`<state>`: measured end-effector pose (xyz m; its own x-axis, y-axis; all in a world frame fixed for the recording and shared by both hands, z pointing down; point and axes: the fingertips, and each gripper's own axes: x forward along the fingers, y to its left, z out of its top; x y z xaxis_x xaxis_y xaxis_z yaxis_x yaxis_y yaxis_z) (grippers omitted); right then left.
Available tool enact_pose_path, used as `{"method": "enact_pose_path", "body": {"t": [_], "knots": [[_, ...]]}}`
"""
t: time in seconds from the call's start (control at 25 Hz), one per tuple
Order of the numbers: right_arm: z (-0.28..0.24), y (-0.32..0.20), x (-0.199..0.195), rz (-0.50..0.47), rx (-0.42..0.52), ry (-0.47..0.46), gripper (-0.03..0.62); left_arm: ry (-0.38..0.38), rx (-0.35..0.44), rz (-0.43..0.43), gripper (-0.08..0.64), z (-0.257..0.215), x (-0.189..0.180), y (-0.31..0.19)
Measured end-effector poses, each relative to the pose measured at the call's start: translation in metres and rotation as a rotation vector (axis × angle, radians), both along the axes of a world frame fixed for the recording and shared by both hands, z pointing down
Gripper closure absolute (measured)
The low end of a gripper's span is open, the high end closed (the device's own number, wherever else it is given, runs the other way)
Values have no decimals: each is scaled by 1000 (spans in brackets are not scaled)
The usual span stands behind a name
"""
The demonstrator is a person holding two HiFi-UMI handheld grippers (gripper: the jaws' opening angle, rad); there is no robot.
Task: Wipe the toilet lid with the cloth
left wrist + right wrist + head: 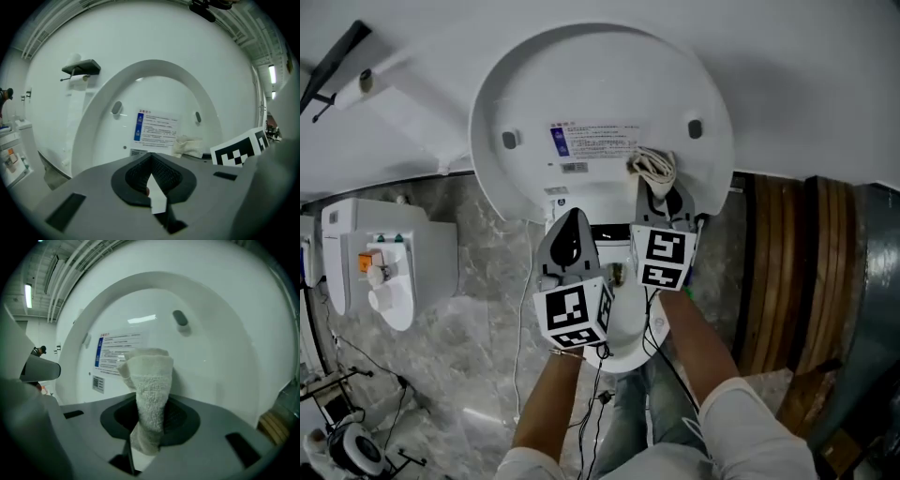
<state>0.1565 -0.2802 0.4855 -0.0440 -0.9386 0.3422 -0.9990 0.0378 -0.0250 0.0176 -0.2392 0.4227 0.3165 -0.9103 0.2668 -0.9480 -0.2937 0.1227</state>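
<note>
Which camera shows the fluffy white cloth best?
The right gripper view: the fluffy white cloth stands large, pinched by the right gripper. The head view and left gripper view show only a small bunch.

Nothing you can read, white sticker with blue strip and print too small on the toilet lid, small code label just below, black-and-white square markers on your left cube and right cube

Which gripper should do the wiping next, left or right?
Right. The right gripper pinches the cloth close to the raised toilet lid; the left gripper is shut and empty.
</note>
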Motion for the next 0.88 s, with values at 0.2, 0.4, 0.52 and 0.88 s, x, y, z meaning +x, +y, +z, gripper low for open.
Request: {"method": "enact_pose_path", "body": {"t": [0.2, 0.4, 0.52, 0.88], "knots": [[6, 16, 55, 125, -20, 17, 494, 28, -16, 70, 566, 11, 53, 0], [4, 21, 46, 84, -20, -6, 494, 37, -30, 11, 566, 17, 45, 2], [-3, 18, 2, -20, 16, -29, 495, 2, -31, -39, 566, 24, 9, 1], [36, 3, -174, -354, 27, -93, 495, -42, -31, -315, 566, 61, -146, 14]]}}
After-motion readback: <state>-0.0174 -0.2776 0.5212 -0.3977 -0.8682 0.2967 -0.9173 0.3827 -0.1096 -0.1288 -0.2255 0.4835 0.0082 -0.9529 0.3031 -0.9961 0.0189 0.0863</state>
